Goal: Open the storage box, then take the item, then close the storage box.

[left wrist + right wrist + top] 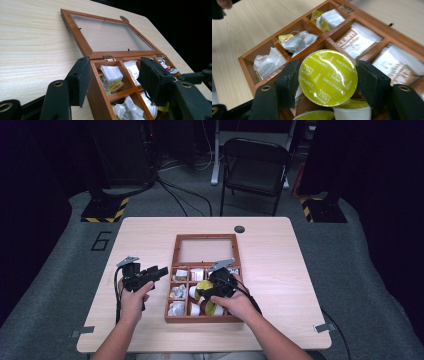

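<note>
Tool jaws on your right clamp the round coffee capsule with the shiny yellow-green foil lid by its rim, lid facing up, just above the middle compartments of the open wooden box, so it can come out clear of the dividers. Your left tool straddles the box's near wall, its pads not pressing, likely steadying the box on the pale wooden counter.
</note>
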`<action>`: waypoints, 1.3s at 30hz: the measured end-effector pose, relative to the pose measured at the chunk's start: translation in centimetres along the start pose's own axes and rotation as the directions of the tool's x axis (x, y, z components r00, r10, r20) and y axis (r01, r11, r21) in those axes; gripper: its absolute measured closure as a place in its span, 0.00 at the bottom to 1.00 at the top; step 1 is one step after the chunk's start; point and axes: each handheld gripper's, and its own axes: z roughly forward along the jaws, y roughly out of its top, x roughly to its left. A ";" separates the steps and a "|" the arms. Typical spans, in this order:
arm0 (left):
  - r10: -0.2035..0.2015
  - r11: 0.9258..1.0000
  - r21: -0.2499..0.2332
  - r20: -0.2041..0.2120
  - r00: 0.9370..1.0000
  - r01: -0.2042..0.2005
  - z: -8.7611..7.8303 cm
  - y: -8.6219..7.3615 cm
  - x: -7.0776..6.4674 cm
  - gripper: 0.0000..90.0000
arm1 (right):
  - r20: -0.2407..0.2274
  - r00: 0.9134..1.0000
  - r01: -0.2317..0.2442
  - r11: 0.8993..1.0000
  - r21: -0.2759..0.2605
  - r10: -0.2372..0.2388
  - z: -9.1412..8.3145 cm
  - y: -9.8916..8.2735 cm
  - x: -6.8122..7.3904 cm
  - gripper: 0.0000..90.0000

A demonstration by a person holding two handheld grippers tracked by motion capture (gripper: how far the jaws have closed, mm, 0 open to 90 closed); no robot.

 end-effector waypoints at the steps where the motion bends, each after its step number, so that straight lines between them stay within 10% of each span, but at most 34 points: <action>1: -0.001 1.000 -0.005 0.000 1.000 0.001 0.1 0.0 0.1 0.47 | 0.014 1.000 -0.015 1.000 -0.014 0.015 -0.6 0.0 -0.8 0.41; 11: -0.006 1.000 0.001 0.006 1.000 0.006 0.6 0.2 -0.1 0.47 | 0.103 0.988 -0.109 0.991 -0.075 0.116 -3.3 -0.8 -4.9 0.41; 20: -0.020 1.000 -0.004 0.012 1.000 0.020 0.9 0.3 0.0 0.47 | 0.253 0.944 -0.191 0.976 -0.108 0.213 -5.7 -2.7 -9.2 0.41; 26: -0.010 1.000 -0.006 0.015 1.000 0.010 1.2 0.6 0.1 0.47 | 0.358 0.884 -0.267 0.953 -0.142 0.301 -7.9 -5.0 -12.7 0.41; 28: -0.007 1.000 0.004 0.019 1.000 0.007 1.2 0.6 0.1 0.47 | 0.374 0.878 -0.263 0.954 -0.147 0.300 -8.2 -5.3 -13.2 0.41; 29: -0.019 1.000 0.003 0.025 1.000 0.019 1.3 0.6 0.0 0.47 | 0.414 0.851 -0.284 0.946 -0.156 0.323 -8.7 -6.0 -13.9 0.41; 32: -0.018 1.000 -0.005 0.025 1.000 0.018 1.4 0.7 -0.2 0.47 | 0.429 0.838 -0.297 0.941 -0.162 0.338 -9.1 -6.6 -14.6 0.41; 34: -0.005 1.000 0.003 0.029 1.000 0.004 1.5 0.7 -0.2 0.47 | 0.461 0.807 -0.330 0.929 -0.166 0.369 -9.4 -7.7 -15.7 0.41; 39: -0.017 1.000 -0.010 0.029 0.999 0.017 1.7 0.8 -0.2 0.47 | 0.490 0.766 -0.383 0.907 -0.173 0.417 -9.5 -9.3 -17.1 0.41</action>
